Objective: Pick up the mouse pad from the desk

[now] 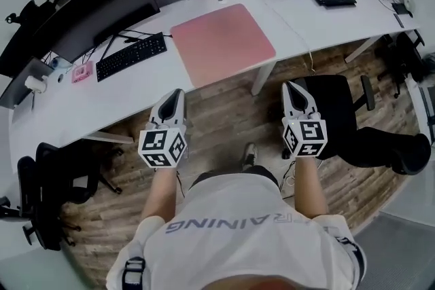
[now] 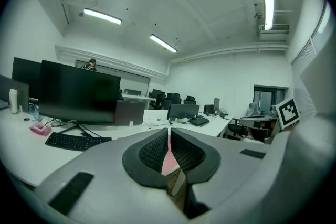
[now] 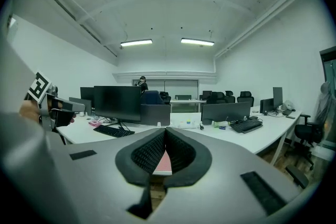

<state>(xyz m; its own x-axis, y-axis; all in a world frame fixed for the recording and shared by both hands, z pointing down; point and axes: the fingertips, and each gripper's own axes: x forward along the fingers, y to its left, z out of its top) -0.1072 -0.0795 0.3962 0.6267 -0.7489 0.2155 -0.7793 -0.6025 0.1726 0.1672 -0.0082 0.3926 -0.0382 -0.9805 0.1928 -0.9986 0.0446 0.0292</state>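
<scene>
Pink mouse pad point(image 1: 223, 43) lies flat on the white desk point(image 1: 299, 18), right of the keyboard point(image 1: 130, 56). Its near corner seems to reach the desk edge, hard to say w/ the lens bend. Left gripper point(image 1: 175, 93) and right gripper point(image 1: 292, 86) hang short of the desk, over the wood floor point(image 1: 224, 125), well apart from the pad. Both have jaws pressed together, nothing btwn them. In each gripper view only a pink sliver of pad shows past the closed tips; the rest is blocked by the gripper body.
</scene>
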